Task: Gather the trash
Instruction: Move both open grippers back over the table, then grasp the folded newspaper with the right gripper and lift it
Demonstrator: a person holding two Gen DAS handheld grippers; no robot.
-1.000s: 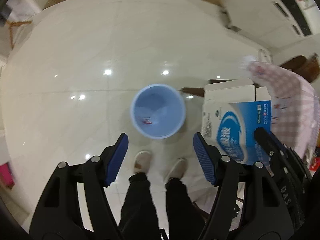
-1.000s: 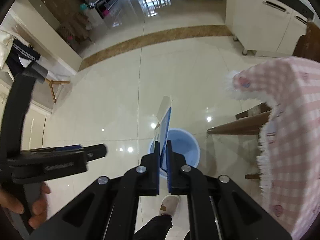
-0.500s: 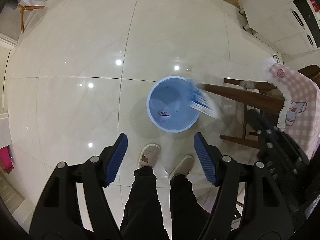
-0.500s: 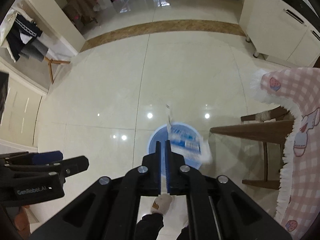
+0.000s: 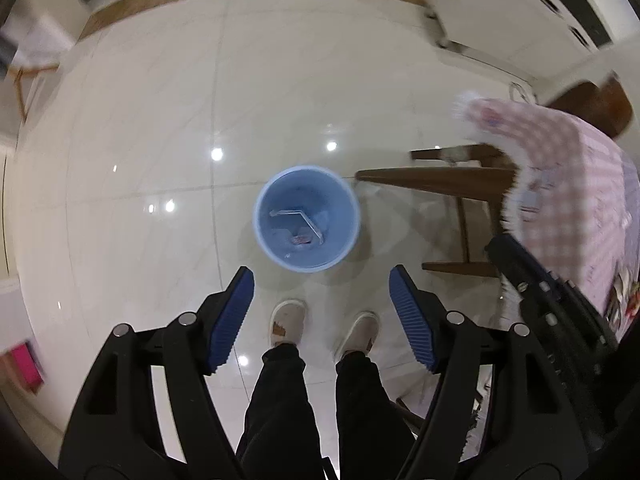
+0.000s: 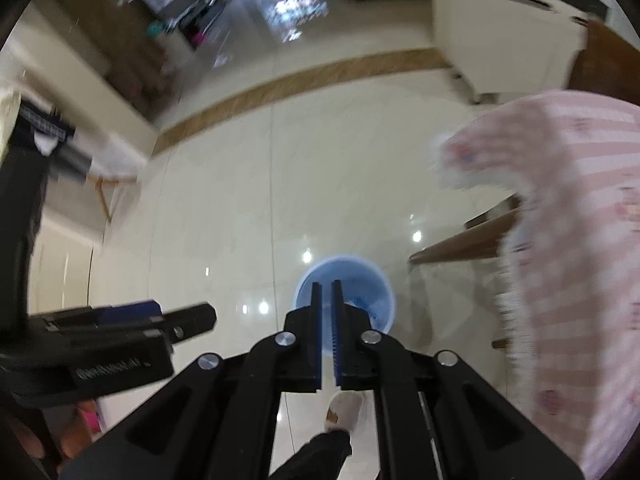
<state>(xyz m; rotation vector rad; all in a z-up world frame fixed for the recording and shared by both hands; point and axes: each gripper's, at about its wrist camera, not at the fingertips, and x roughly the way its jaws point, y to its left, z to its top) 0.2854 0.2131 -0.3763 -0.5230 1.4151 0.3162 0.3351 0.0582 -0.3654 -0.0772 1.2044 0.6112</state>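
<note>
A round blue trash bin [image 5: 307,218] stands on the glossy floor below both grippers; it also shows in the right wrist view [image 6: 362,294]. Inside it lies a blue and white carton [image 5: 301,220] with small scraps beside it. My left gripper [image 5: 322,308] is open and empty, held above the floor just short of the bin. My right gripper [image 6: 327,328] hangs over the bin with its jaws nearly together, a narrow gap between the blue pads and nothing held. The right gripper's black body [image 5: 548,300] shows at the right of the left wrist view.
A table with a pink checked cloth [image 5: 572,184] and wooden legs [image 5: 436,180] stands right of the bin. The person's feet in pale slippers [image 5: 288,320] are just short of the bin. White cabinets [image 5: 500,8] line the far right.
The right gripper let go of the blue and white carton; it fell into the bin and now lies inside. Both grippers have shifted a little; the views are blurred by motion.
</note>
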